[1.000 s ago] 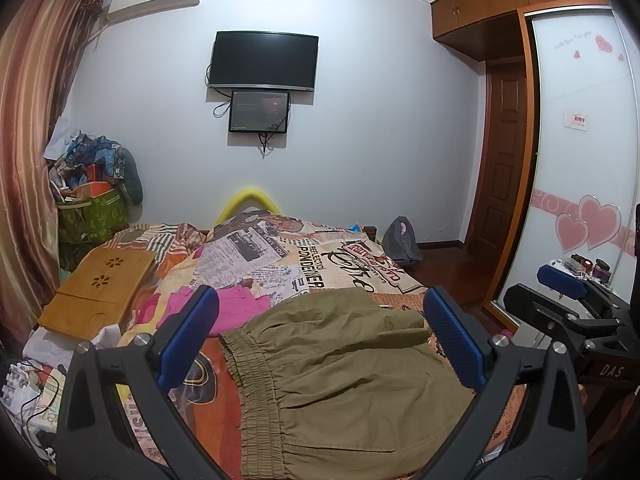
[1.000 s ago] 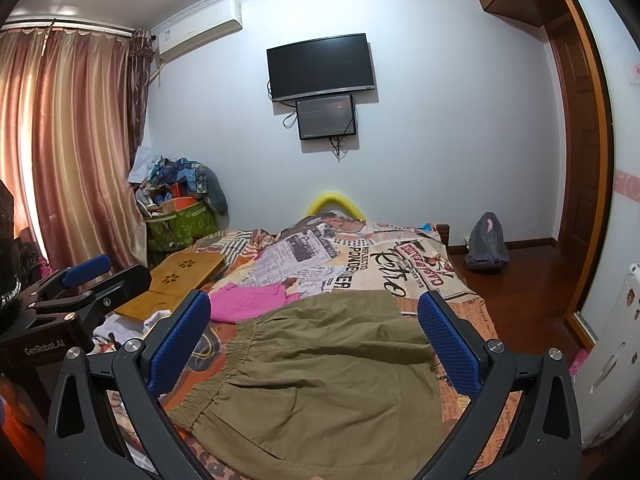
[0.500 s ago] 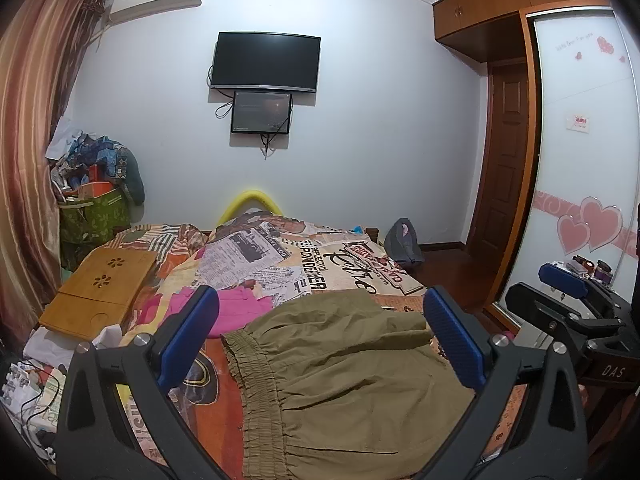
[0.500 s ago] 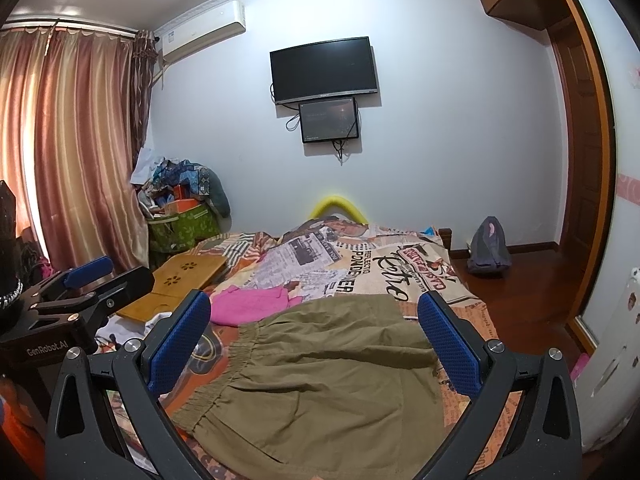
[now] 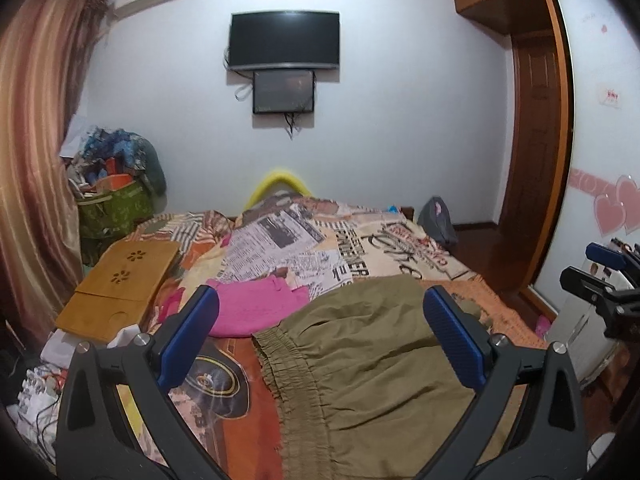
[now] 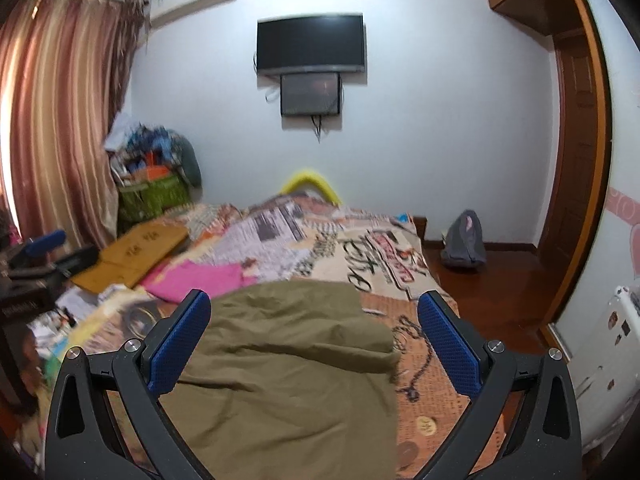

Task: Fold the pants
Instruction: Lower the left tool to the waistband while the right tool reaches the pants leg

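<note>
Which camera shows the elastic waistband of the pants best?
The left wrist view shows it best: the gathered waistband of the olive pants runs sharp and unblocked between the open jaws. In the right wrist view the pants are blurred, and their waistband edge lies behind the left finger.

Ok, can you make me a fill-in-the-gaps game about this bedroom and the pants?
1. The pants lying on the bed are olive ____ in colour.
2. The cloth beside the pants is bright ____.
3. Both the left claw and the right claw are ____, holding nothing.
4. High on the wall hangs a black ____.

Missing words: green; pink; open; TV
</note>
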Motion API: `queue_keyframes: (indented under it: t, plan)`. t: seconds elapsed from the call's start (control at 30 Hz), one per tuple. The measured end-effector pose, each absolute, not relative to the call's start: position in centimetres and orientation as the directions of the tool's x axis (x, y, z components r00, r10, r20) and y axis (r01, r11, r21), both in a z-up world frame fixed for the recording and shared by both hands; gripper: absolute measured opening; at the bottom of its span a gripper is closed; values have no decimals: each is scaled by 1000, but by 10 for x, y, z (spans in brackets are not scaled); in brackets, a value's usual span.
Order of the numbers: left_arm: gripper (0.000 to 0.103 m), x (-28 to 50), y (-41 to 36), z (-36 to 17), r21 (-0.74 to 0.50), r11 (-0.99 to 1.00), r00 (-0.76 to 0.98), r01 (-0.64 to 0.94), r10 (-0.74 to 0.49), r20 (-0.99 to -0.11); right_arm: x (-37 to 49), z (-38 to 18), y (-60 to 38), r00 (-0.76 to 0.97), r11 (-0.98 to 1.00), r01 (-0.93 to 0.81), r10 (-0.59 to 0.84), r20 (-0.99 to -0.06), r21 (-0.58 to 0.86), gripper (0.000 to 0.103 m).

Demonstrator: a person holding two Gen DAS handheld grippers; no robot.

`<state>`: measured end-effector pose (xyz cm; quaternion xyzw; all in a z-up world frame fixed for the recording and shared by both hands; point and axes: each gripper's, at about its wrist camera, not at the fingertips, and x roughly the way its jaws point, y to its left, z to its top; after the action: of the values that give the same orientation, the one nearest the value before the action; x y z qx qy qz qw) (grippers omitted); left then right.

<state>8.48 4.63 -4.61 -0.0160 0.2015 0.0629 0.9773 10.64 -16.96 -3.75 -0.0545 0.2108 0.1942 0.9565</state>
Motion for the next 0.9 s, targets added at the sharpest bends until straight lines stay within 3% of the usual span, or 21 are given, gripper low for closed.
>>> queue_keyframes:
  t: [0.23, 0.47, 0.6, 0.9]
  plan:
    - [103, 153, 81, -72, 53, 990, 867, -131, 141, -477, 193, -68, -191, 771, 934, -356, 283, -570, -18, 103]
    - [103, 234, 127, -115, 44, 985, 792, -168, 162, -589, 267, -92, -188, 714, 933, -356, 241, -657, -44, 103]
    - [88, 276, 155, -150, 30, 981, 711, -193, 161, -685, 300, -106, -171, 683, 916, -395, 238, -691, -75, 103]
    - [87, 326, 196, -233, -75, 971, 605, -227, 81, -792, 384, -154, -132, 565, 869, -495, 308, -766, -15, 103]
